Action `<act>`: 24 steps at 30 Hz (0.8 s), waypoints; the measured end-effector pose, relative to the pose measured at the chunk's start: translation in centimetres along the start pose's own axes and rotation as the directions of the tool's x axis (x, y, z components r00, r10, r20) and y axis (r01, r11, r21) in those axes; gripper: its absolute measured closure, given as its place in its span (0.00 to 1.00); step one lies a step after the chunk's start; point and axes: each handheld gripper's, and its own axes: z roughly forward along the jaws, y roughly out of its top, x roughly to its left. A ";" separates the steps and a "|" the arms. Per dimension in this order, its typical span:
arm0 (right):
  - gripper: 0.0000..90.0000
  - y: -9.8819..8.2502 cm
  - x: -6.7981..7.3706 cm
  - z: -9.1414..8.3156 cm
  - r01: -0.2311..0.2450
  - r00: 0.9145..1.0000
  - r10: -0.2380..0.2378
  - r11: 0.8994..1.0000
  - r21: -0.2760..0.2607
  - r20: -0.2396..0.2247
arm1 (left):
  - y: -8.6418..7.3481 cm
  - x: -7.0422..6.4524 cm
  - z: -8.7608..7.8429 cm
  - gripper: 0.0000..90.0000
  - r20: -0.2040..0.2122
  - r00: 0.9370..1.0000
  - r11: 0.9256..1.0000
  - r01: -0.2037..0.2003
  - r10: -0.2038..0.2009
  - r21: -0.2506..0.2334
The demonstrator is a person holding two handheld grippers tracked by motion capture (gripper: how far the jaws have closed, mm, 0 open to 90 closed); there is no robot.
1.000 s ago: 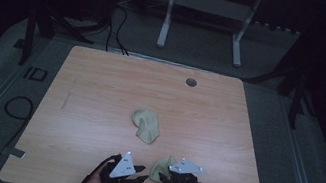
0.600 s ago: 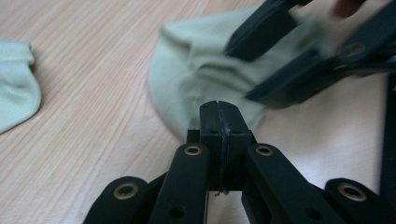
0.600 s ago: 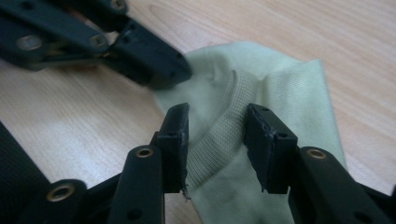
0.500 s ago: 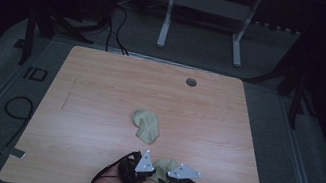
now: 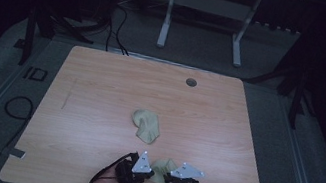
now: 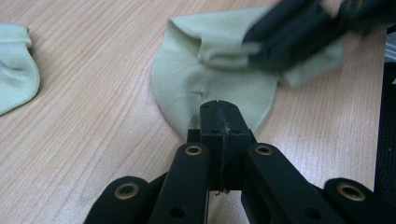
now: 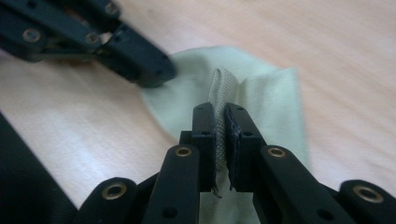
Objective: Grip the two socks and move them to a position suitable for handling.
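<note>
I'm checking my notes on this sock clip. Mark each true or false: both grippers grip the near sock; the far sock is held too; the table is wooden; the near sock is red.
1. Both the left gripper and the right gripper are shut on the near sock: true.
2. The far sock is held: false, it lies free mid-table.
3. The table is wooden: true.
4. The near sock is red: false, pale green.
</note>
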 end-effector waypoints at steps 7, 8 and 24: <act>0.92 -0.4 -2.8 -2.4 -0.102 0.995 0.102 0.993 -0.052 0.006 | -0.1 0.1 0.0 0.99 -0.012 1.000 1.000 -0.003 0.003 -0.002; 0.92 -0.5 -3.1 -2.8 -0.114 0.993 0.115 0.992 -0.059 0.007 | 0.0 0.1 0.0 0.99 -0.011 1.000 1.000 -0.005 0.005 -0.002; 0.92 -4.1 -7.7 -4.4 -0.254 0.964 0.256 0.966 -0.040 0.066 | 0.2 0.2 0.1 0.99 -0.018 1.000 1.000 -0.018 0.018 0.002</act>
